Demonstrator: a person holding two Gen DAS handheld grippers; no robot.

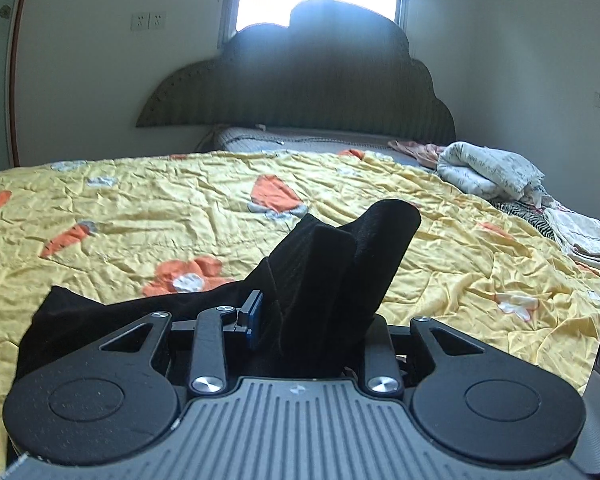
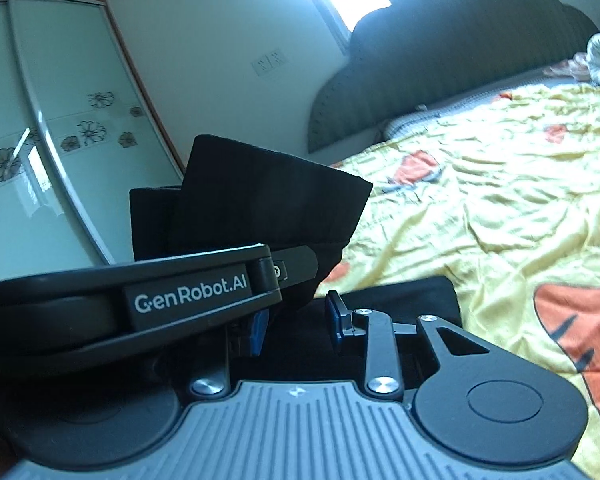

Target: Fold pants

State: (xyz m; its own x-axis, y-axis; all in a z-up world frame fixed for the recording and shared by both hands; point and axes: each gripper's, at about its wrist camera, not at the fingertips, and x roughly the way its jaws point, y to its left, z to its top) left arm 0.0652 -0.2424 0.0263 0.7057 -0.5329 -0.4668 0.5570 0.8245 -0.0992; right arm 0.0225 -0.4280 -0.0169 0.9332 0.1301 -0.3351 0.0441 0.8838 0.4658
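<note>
Both the left gripper (image 1: 296,320) and right gripper (image 2: 296,320) are clamping narrow on the black pants (image 1: 332,264), carrying them just above the yellow quilt (image 1: 180,200), and ought to be keeping the edges level.

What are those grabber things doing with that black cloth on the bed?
A person is folding black pants on a bed with a yellow carrot-print quilt, using a grabber in each hand. The left gripper has its jaws pinched on a bunched-up part of the pants. The right gripper sits close beside it, its jaws around black fabric too. A pile of other laundry waits near the headboard.
</note>
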